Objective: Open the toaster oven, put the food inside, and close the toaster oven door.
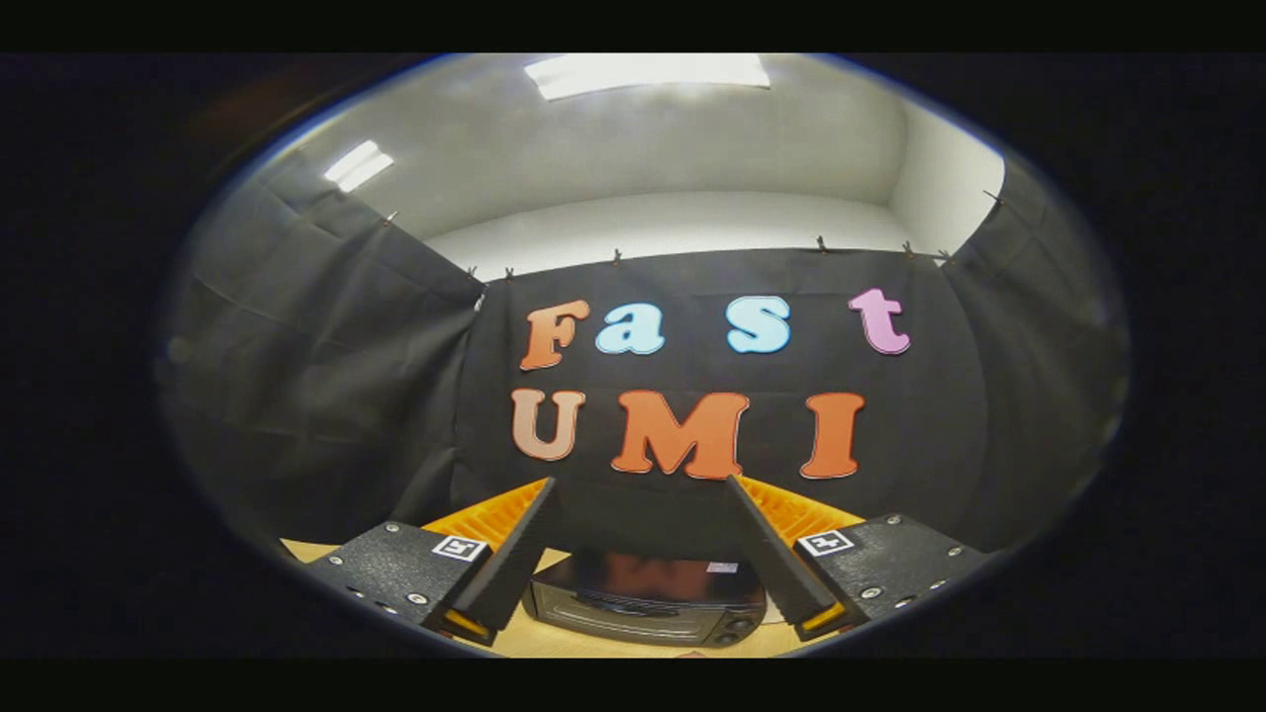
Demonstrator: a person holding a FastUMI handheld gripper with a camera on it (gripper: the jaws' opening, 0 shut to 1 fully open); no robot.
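- The gripper (641, 483) is held up high, its two fingers spread wide apart with nothing between them.
- The toaster oven (648, 601) sits low down in the gap between the fingers, well beyond their tips, on a pale wooden table (554, 643).
- Its door looks closed, the glossy top catching a reflection.
- Behind the toaster oven hangs the booth's black cloth wall (326, 366); above that, a white ceiling with lit panels (648, 71).

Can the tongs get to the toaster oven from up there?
Probably yes. The tongs are open and hold nothing, and the toaster oven sits on the table between and below the fingers, door shut. Nothing lies in between, so they likely just need to come down.
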